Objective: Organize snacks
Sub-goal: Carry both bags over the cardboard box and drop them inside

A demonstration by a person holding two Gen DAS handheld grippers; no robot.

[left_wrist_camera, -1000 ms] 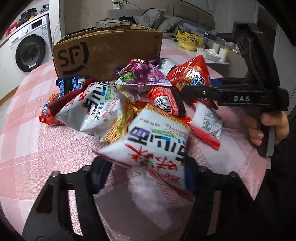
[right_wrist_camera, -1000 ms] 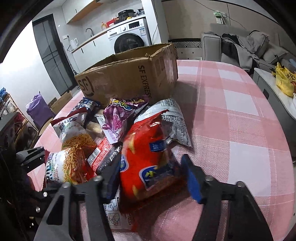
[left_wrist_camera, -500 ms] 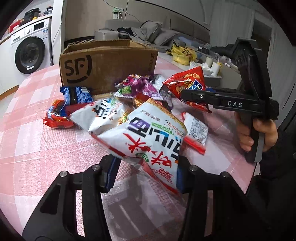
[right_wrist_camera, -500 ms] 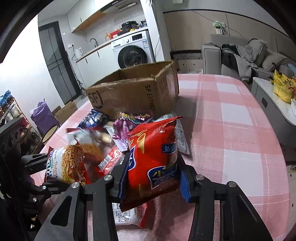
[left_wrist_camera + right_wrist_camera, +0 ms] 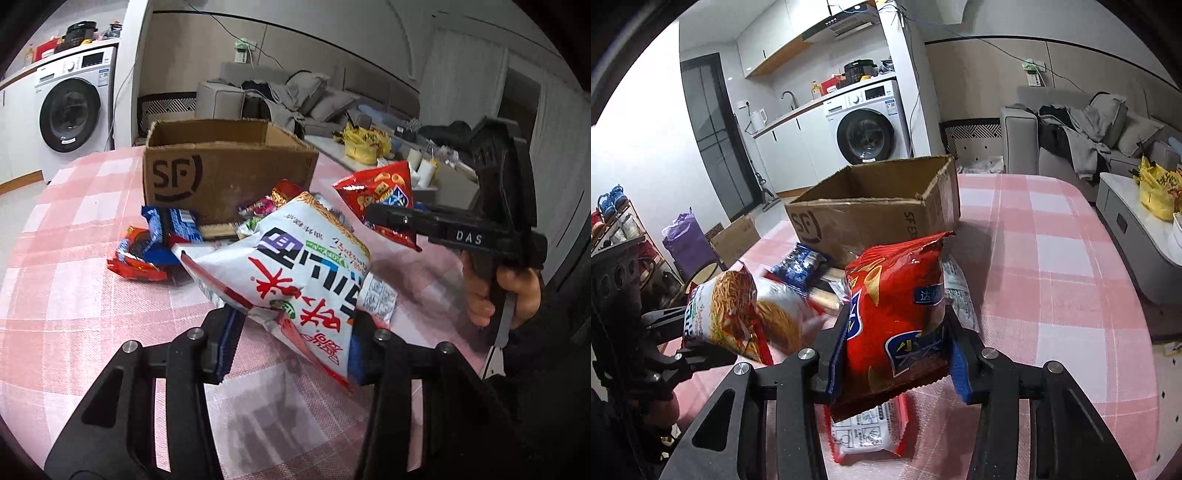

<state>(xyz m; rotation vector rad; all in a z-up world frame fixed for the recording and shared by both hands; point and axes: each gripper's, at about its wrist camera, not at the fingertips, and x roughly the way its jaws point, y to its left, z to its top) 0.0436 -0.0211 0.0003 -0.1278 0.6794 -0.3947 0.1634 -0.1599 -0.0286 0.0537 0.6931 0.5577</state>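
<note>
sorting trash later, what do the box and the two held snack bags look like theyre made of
Box: brown corrugated cardboard, matte, with a frayed rim and printed black logo.
White snack bag: probably thin plastic film, glossy, creased, with a crimped red edge seal.
Red snack bag: the same kind of film, shinier, with glare along its wrinkles; a foil lining can't be told.
</note>
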